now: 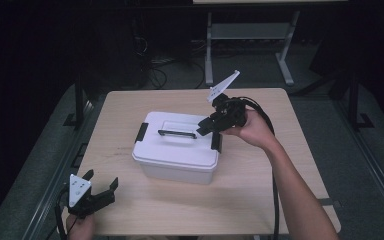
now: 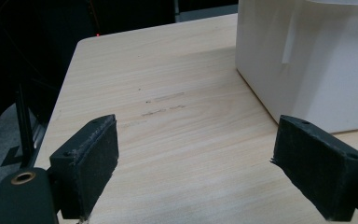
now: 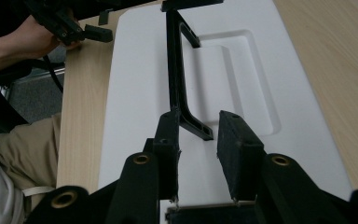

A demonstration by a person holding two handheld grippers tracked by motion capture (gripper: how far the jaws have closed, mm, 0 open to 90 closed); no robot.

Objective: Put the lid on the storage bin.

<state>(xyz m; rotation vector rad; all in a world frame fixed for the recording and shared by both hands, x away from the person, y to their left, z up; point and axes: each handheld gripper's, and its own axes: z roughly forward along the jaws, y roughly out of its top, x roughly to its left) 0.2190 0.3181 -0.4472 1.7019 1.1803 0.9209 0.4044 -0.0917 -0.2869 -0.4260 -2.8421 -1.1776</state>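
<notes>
On the table (image 1: pixel 260 200), right tongs (image 1: pixel 209 134) over the box lid (image 1: pixel 177 137).

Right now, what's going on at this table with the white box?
A person works on a white lidded storage box on a wooden table, a gripper in each hand. The right gripper sits over the right end of the lid, its jaws slightly apart by the end of the black handle, gripping nothing. The left gripper rests open at the table's near left corner, away from the box.
</notes>
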